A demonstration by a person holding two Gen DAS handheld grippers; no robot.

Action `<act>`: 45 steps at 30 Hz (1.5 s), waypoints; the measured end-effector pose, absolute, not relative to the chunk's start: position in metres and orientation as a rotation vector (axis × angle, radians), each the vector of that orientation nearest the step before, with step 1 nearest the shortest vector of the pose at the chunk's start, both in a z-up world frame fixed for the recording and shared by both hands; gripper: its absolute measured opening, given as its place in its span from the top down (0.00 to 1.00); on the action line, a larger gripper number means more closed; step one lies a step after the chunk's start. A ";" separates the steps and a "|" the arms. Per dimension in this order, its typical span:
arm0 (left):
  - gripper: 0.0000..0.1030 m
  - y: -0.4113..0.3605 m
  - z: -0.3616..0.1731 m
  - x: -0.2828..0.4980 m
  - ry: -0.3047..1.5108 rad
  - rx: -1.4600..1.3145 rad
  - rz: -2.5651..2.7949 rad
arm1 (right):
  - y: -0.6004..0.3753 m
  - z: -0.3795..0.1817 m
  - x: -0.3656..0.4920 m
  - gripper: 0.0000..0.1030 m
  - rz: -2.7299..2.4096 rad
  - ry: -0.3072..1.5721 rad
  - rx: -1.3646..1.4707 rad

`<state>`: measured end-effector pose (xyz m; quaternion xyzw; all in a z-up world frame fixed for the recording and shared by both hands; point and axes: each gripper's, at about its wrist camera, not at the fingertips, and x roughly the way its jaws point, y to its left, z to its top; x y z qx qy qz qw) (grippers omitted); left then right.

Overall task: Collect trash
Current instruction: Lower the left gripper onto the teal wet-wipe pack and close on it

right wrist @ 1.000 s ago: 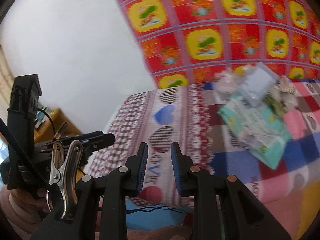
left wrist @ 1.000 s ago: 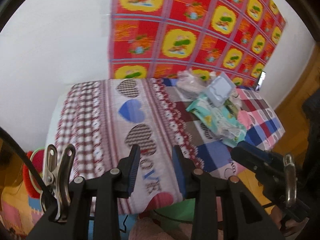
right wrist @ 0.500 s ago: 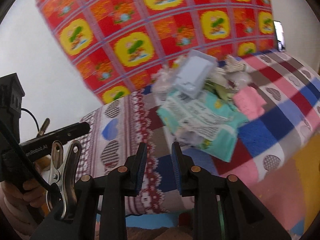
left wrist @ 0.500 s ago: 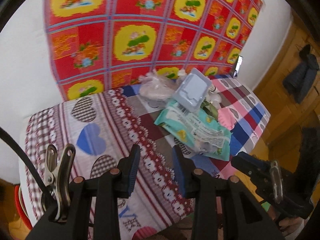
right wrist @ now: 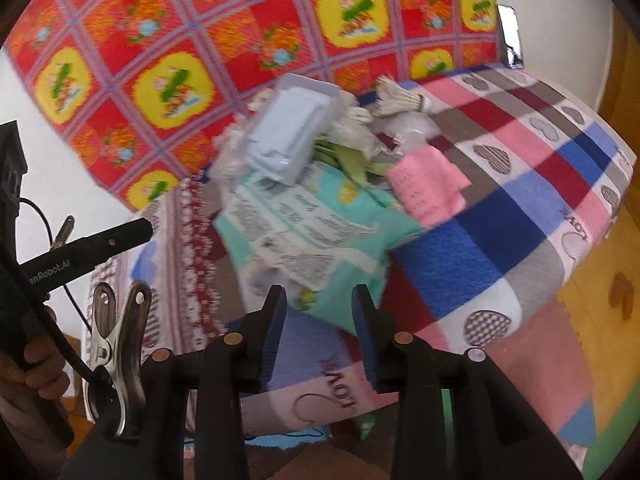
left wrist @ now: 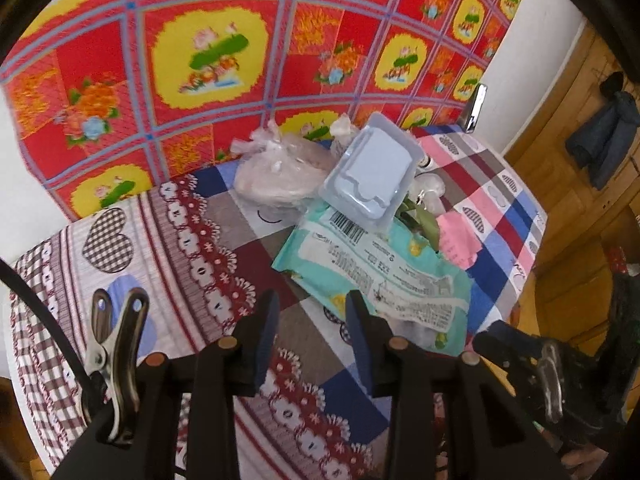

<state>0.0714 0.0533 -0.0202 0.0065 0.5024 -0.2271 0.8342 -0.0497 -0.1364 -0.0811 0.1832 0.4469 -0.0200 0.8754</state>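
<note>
Two hand-held grippers hang over a table (left wrist: 168,240) draped in a patchwork cloth with hearts: the left hand-held gripper (left wrist: 310,338) and the right hand-held gripper (right wrist: 318,330), each with jaws opening and nothing between the pads. The trash sits heaped toward the table's far side against a red-and-yellow floral wall cloth (left wrist: 208,52): a teal printed wrapper (left wrist: 372,268) nearest the grippers, a clear plastic blister tray (left wrist: 372,172) leaning on top of it, a knotted pinkish plastic bag (left wrist: 276,172) beside the tray, and a pink cloth (right wrist: 426,186) touching the wrapper's edge. Crumpled white scraps lie behind the tray, too blurred to name.
</note>
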 end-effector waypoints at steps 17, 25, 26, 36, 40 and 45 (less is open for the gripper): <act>0.53 0.006 -0.084 0.153 1.228 -0.021 -0.416 | -0.172 -0.120 0.001 0.54 -0.008 1.069 0.424; 0.48 -0.006 -0.096 0.161 1.222 0.019 -0.420 | -0.177 -0.114 0.001 0.53 0.015 1.109 0.396; 0.48 -0.008 -0.097 0.162 1.221 0.024 -0.423 | -0.177 -0.112 0.000 0.53 0.009 1.110 0.377; 0.49 -0.012 -0.108 0.167 1.288 -0.018 -0.466 | -0.182 -0.139 0.016 0.53 0.125 1.169 0.507; 0.56 0.000 -0.108 0.157 1.311 -0.038 -0.458 | -0.175 -0.142 0.023 0.53 0.182 1.167 0.499; 0.59 0.016 -0.104 0.136 1.333 -0.019 -0.430 | -0.165 -0.141 0.023 0.53 0.231 1.176 0.433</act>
